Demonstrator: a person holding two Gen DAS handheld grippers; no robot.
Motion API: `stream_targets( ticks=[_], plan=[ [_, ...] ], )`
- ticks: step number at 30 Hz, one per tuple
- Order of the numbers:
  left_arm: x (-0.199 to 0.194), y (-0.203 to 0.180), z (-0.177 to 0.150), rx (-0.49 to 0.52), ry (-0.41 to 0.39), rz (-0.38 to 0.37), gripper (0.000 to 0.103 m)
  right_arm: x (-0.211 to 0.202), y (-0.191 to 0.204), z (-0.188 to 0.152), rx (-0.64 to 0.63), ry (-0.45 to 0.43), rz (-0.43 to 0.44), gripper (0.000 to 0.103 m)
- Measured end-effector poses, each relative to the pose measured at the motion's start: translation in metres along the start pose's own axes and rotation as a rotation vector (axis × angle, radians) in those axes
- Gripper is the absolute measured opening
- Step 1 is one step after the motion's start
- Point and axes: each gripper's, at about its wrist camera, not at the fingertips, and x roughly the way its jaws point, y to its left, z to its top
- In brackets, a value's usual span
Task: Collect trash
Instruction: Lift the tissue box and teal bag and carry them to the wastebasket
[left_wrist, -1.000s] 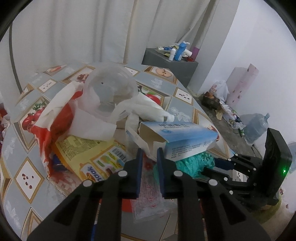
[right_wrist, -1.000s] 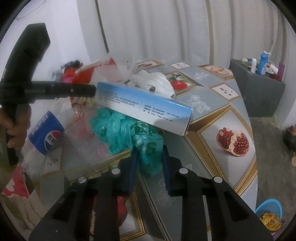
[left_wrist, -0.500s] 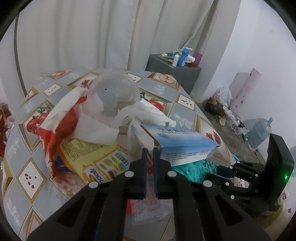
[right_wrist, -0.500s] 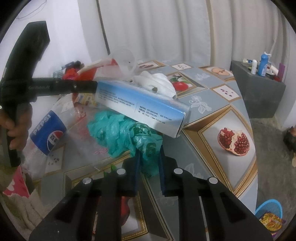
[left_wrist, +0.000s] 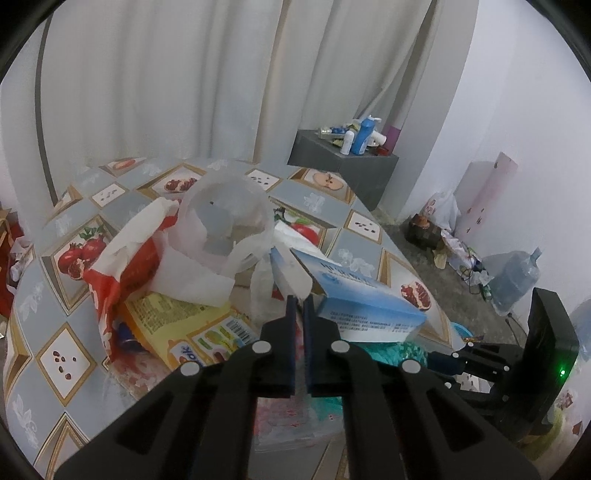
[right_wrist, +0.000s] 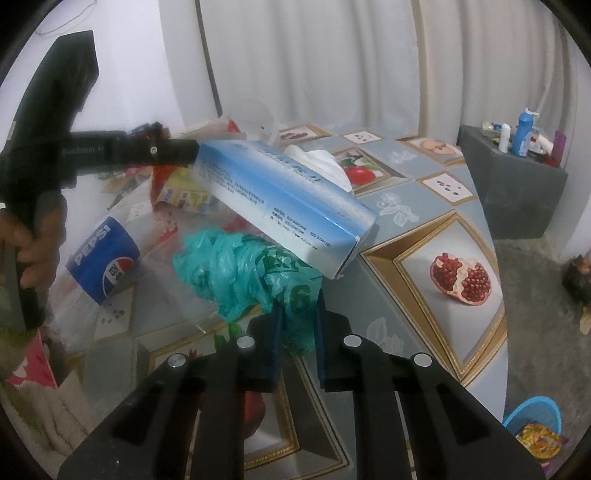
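Left gripper (left_wrist: 299, 306) pinches the end flap of the blue-and-white box (left_wrist: 364, 301), holding it tilted above the fruit-patterned table (right_wrist: 424, 236). Right gripper (right_wrist: 298, 314), jaws just closing, clamps the crumpled teal plastic bag (right_wrist: 243, 269) beneath the box. A Pepsi cup (right_wrist: 105, 264) lies near, beside a yellow wrapper (left_wrist: 199, 326).

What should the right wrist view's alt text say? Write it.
The right claw, whose jaws have just been closing, pinches a teal plastic bag on a fruit-patterned table. Above it the left claw holds a blue-and-white box tilted by one end; a Pepsi cup lies on its side.
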Motion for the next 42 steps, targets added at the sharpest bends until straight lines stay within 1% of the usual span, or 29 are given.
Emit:
stream_targets(
  ticks=[10,20,31,38,42],
  plan=[
    [-0.021,-0.008,0.004,0.001,-0.064,-0.015,0.002,-0.025,0.002,-0.005,0.004,-0.027,-0.019,0.012],
    [-0.043,-0.021,0.011,0.011,-0.128,-0.038,0.001,-0.062,0.006,-0.013,0.017,-0.069,-0.068,0.012],
    [-0.068,-0.055,0.018,0.08,-0.203,-0.037,0.0,-0.119,-0.005,-0.033,0.069,-0.132,-0.153,0.012],
    [-0.071,-0.084,0.022,0.12,-0.217,-0.056,0.0,-0.156,-0.02,-0.056,0.131,-0.173,-0.218,0.011],
    [-0.065,-0.107,0.024,0.164,-0.22,-0.061,0.0,-0.175,-0.032,-0.07,0.172,-0.191,-0.264,0.011]
  ],
)
